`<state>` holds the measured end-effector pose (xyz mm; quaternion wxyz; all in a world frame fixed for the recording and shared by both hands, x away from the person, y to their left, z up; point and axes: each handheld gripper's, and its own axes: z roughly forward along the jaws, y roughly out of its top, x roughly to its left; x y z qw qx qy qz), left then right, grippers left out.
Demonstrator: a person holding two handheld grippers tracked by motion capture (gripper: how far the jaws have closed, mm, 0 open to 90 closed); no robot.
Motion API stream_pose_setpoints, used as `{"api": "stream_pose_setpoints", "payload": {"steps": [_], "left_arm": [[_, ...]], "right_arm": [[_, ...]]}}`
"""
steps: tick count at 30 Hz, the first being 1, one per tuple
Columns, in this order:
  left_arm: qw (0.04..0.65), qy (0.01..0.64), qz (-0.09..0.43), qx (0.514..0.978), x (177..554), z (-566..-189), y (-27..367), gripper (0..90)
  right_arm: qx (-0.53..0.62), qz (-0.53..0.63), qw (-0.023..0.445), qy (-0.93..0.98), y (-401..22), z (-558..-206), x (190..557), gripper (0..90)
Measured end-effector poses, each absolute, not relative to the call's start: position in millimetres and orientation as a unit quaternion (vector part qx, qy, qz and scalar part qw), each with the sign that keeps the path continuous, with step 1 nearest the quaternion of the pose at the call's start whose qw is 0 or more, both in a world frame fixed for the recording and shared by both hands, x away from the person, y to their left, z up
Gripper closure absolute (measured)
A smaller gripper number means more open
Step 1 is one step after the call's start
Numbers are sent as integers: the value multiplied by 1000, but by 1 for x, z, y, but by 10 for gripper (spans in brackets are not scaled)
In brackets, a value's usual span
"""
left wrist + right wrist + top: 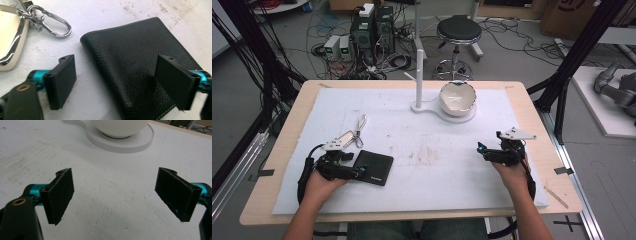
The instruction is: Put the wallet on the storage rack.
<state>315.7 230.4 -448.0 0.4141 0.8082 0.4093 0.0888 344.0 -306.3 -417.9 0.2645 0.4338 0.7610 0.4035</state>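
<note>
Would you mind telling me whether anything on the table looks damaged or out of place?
The white mat carries brownish stains and scuffs at its middle. The wallet, keys and bowl look intact and settled.

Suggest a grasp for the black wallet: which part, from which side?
Take the black wallet across its rounded folded edge, coming from the left gripper side: it lies flat and closed, and the open jaws already straddle that edge, one above the leather, one over the mat.
</note>
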Motion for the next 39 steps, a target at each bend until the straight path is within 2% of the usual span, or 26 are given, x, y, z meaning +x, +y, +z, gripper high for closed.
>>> {"api": "stream_pose_setpoints", "payload": {"steps": [2, 3, 4, 5, 11, 15, 17, 18, 20, 22, 24, 28, 39], "left_arm": [[415, 409, 87, 808, 315, -448, 230, 230], [417, 410, 84, 807, 314, -448, 230, 291], [419, 410, 84, 806, 313, -448, 229, 291], [421, 411, 82, 805, 311, -448, 228, 346], [418, 417, 82, 803, 310, -447, 228, 403], [409, 421, 82, 806, 311, -443, 228, 527], [407, 418, 87, 807, 311, -442, 228, 617], [405, 414, 95, 810, 310, -441, 227, 617], [397, 390, 119, 822, 309, -438, 222, 701], [394, 384, 128, 825, 308, -437, 219, 718], [391, 387, 135, 824, 308, -435, 215, 782], [408, 386, 136, 816, 309, -427, 214, 813], [461, 364, 133, 798, 304, -407, 213, 826]], "right_arm": [[434, 403, 262, 762, -306, -418, 344, 157], [433, 403, 264, 762, -306, -418, 344, 157], [433, 403, 264, 762, -306, -418, 344, 157], [432, 402, 264, 763, -305, -418, 344, 157], [430, 400, 264, 765, -304, -419, 345, 157], [430, 400, 266, 764, -304, -419, 345, 157], [431, 400, 266, 764, -304, -418, 344, 157], [430, 399, 265, 765, -304, -419, 344, 157], [430, 396, 265, 767, -304, -419, 345, 157], [429, 396, 266, 767, -303, -419, 344, 157], [428, 394, 266, 769, -302, -419, 344, 157], [424, 392, 267, 772, -301, -419, 343, 157], [422, 388, 268, 774, -305, -421, 343, 158]]}}
